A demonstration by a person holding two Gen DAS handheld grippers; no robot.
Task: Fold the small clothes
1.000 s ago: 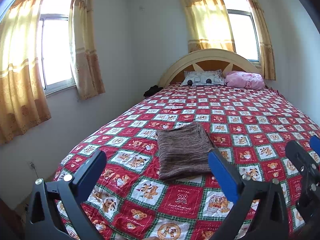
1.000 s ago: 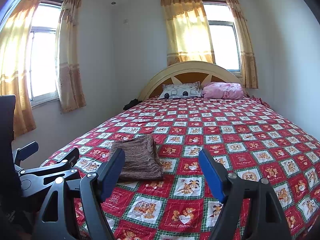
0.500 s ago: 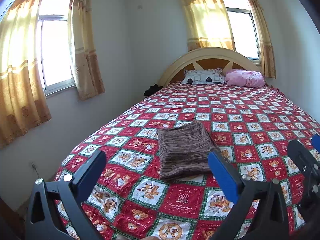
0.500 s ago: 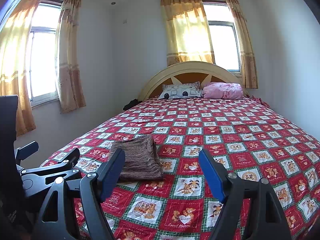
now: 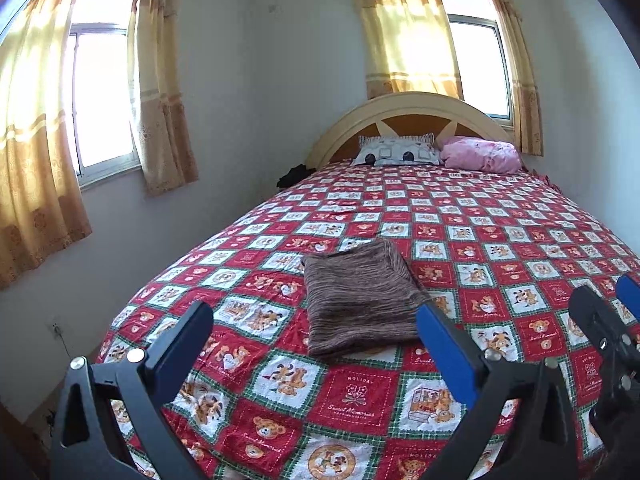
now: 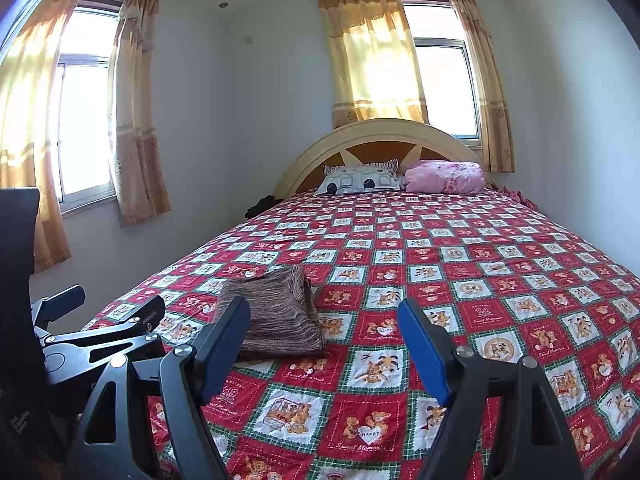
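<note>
While both hand-held grippers (image 5: 314,326) (image 6: 324,326) gape empty, a folded, ribbed brown knit (image 5: 358,298) lies square on the quilted bedspread (image 5: 500,240)

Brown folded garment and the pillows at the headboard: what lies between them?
Only bare bedspread between the garment and the pillows; both wrist views show it.

Brown marled knit garment (image 5: 360,300), matt, ribbed; printed cotton-like bedspread (image 5: 500,240), matt; glossy cream wooden headboard (image 6: 380,136); thin cloth curtains (image 6: 372,60).
</note>
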